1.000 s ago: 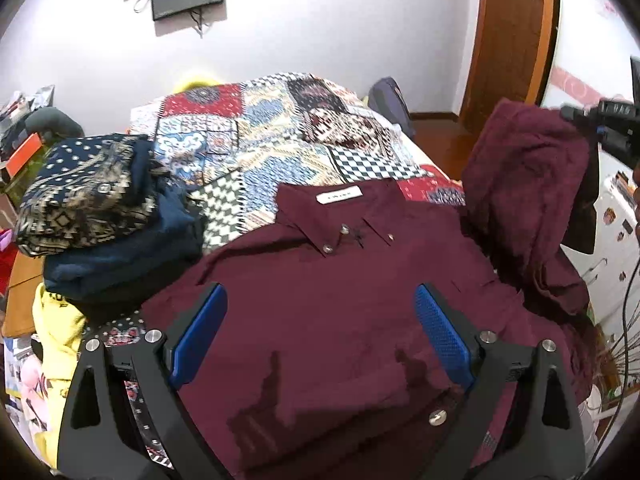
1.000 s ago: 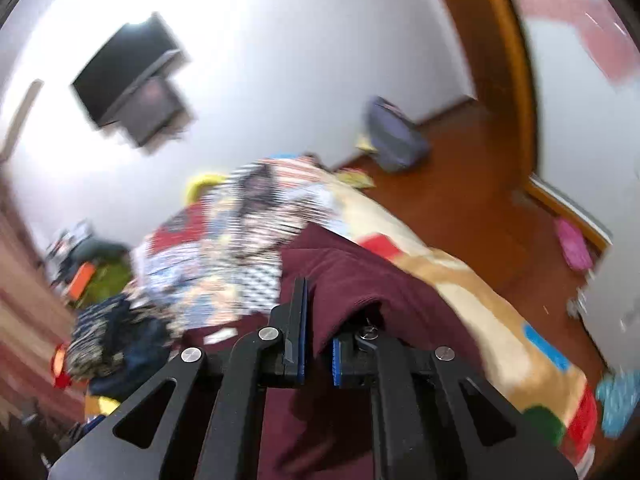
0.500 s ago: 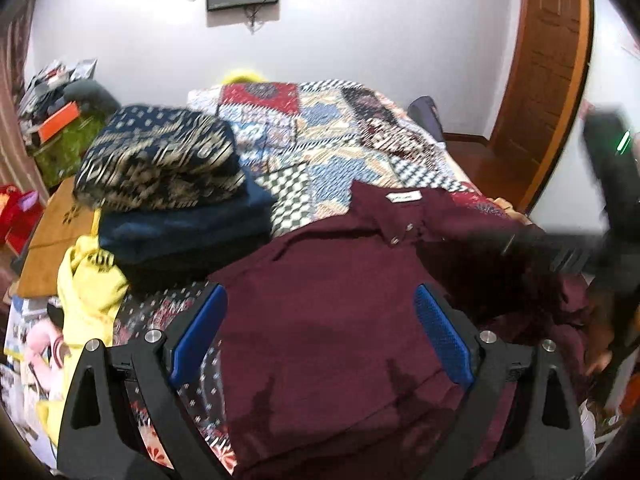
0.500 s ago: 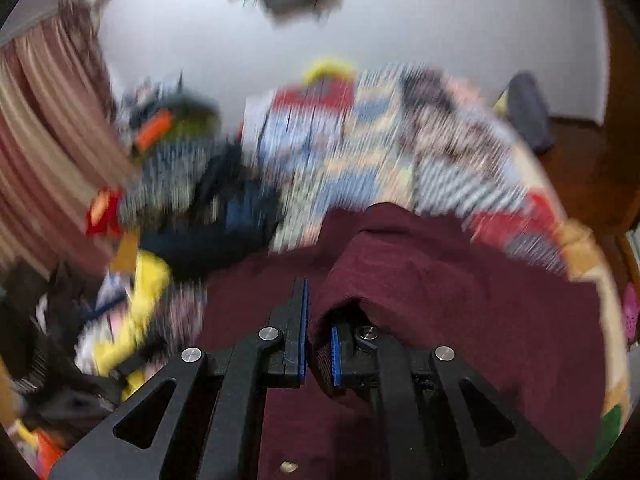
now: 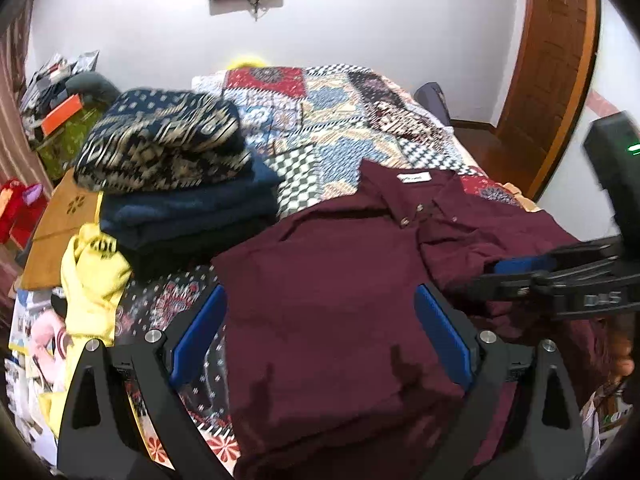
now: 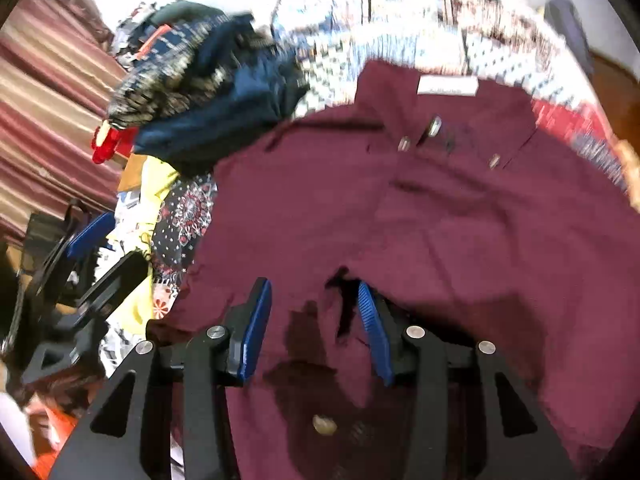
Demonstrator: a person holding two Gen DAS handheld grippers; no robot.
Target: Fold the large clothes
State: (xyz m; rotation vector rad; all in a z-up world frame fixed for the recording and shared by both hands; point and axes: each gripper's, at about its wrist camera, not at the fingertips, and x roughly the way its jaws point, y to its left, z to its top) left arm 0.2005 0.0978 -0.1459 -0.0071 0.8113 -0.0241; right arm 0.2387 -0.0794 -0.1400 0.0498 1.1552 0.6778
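Observation:
A maroon button-up shirt [image 5: 328,288] lies front up on the bed, collar and white label at the far end. Its right side is folded in over the body. My left gripper [image 5: 320,336] hovers open above the shirt's near left part, nothing between its blue pads. My right gripper [image 6: 314,332] sits low over the folded-in part of the shirt [image 6: 440,208]; its jaws are opening, loose maroon cloth lies between the pads and they do not press on it. In the left wrist view the right gripper [image 5: 520,270] reaches in from the right.
A stack of folded clothes [image 5: 168,184], patterned piece on top, stands left of the shirt. A yellow garment [image 5: 92,280] lies at the near left. The patchwork bedspread [image 5: 328,120] stretches to the far wall. A wooden door [image 5: 560,60] is at right.
My right gripper swung down and inward with the shirt's raised right side, laid it over the body, and its shut jaws have parted. The left gripper shifted sideways, still open.

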